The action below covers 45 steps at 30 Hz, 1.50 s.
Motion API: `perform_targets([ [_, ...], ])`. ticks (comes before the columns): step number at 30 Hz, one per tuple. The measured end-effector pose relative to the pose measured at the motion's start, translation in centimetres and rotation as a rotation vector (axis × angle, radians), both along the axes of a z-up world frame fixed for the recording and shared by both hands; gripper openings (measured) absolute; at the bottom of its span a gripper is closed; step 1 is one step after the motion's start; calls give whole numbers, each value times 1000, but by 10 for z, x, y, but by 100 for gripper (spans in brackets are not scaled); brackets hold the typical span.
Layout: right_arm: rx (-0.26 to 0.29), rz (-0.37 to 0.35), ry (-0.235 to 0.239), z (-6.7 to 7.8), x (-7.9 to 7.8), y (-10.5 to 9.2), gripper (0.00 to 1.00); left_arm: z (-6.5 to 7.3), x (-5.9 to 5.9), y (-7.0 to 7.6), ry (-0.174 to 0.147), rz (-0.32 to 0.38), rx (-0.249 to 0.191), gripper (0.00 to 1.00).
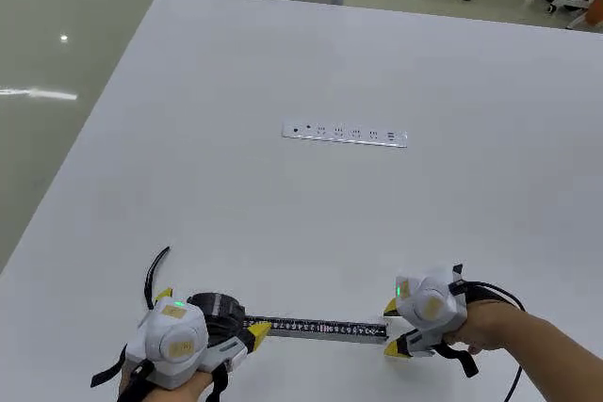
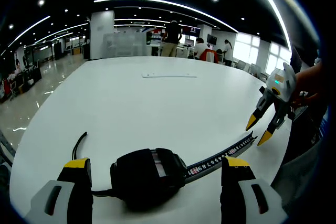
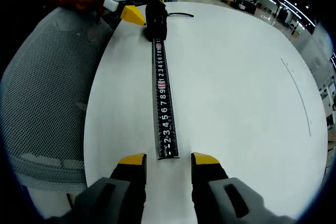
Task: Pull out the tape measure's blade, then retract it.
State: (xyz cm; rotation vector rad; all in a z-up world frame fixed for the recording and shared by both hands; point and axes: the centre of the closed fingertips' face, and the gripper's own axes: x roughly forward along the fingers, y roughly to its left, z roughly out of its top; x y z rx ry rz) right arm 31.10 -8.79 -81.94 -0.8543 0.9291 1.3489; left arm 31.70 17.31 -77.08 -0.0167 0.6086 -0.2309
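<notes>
Lying flat on the white table (image 1: 311, 204), the tape measure (image 1: 283, 327) has its blade (image 3: 164, 103) drawn out in a straight line from its black case (image 2: 149, 176). The left gripper (image 2: 157, 162) has its jaws wide, one on each side of the case, with a clear gap between each yellow tip and the case; they grip nothing. The blade leaves the case close inside the jaw on the right of the left gripper view and runs toward the right gripper (image 3: 168, 159). That gripper's jaws are also apart. The blade's end lies just ahead of the gap between them, numbers facing up, not pinched. A thin black cord (image 1: 155, 270) curls from the case on the side away from the blade, past the left gripper's other jaw. Well beyond both pairs of jaws, a white power strip (image 1: 345, 134) lies on the table.
</notes>
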Motion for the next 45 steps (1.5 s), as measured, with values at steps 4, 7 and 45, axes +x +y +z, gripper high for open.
perform_targets([
  [4,-3,-2,12,-2,-1,1,26,0,0,0,3,2,-1,100],
  [7,-9,-2,21,-4,-2,1,25,0,0,0,2,4,-2,100],
  [45,-74,49,21,-10,-3,2,13,-24,0,5,51,69,-29,94],
])
